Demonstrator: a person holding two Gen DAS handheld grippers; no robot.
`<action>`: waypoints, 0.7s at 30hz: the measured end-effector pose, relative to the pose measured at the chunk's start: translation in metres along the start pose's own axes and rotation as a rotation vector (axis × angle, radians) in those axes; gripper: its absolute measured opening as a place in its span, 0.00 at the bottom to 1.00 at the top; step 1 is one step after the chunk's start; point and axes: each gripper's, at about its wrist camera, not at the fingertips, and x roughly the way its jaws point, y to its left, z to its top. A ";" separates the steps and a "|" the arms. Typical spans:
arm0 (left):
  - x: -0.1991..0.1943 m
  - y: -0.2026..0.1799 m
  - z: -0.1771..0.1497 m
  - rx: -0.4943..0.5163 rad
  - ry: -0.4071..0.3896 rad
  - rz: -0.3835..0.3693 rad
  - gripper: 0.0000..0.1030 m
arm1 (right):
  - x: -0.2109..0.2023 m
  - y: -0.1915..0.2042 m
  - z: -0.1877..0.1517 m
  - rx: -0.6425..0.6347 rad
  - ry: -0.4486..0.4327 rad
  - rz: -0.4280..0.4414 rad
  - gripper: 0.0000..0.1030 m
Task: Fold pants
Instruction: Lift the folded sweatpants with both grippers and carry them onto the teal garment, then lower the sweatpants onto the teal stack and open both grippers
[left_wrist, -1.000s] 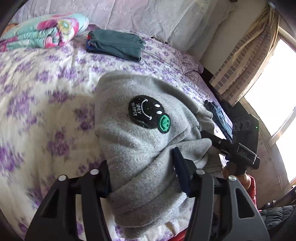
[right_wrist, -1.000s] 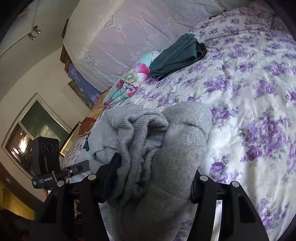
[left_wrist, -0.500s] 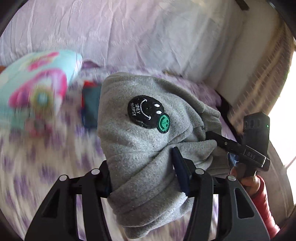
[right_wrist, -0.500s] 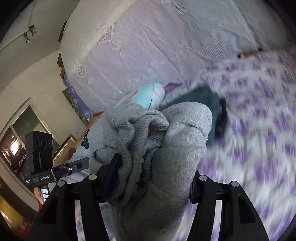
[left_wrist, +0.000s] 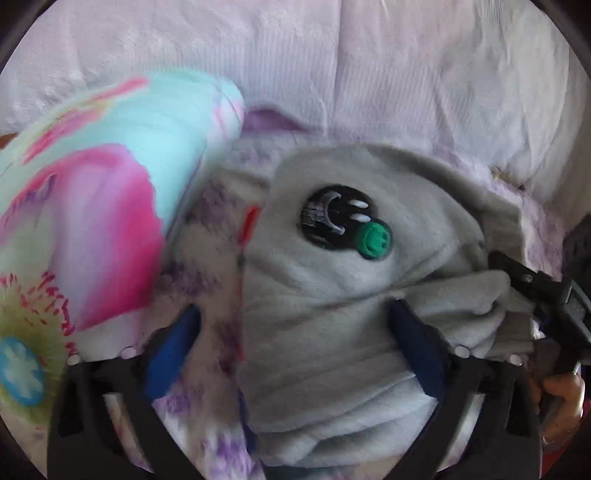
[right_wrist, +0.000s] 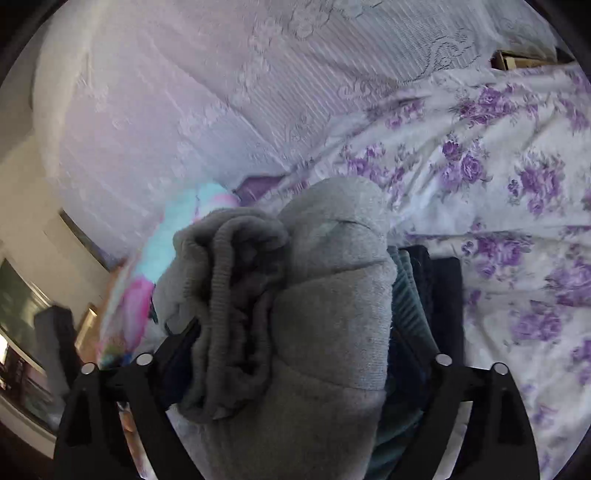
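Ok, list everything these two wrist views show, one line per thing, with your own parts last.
grey pants: one, grey, folded bundle with a black and green smiley patch, between the jaws of both grippers
dark folded clothes: a stack, teal and navy, on the bed under the bundle
floral pillow: one, turquoise and pink, beside the bundle
bedsheet: one, white with purple flowers
headboard cover: one, pale lilac, behind the bed
left gripper: black with blue pads, jaws opening around the bundle
right gripper: black, jaws opening around the bundle
hand: one, holding the right gripper
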 end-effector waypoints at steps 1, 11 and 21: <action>0.001 0.004 0.000 -0.015 0.004 -0.023 0.96 | -0.001 0.000 0.000 -0.010 -0.004 0.005 0.89; -0.065 -0.042 -0.005 0.189 -0.156 0.219 0.96 | -0.081 0.054 -0.005 -0.098 -0.214 -0.076 0.90; -0.018 -0.046 -0.047 0.226 0.024 0.340 0.96 | -0.065 0.031 -0.090 -0.237 -0.161 -0.464 0.96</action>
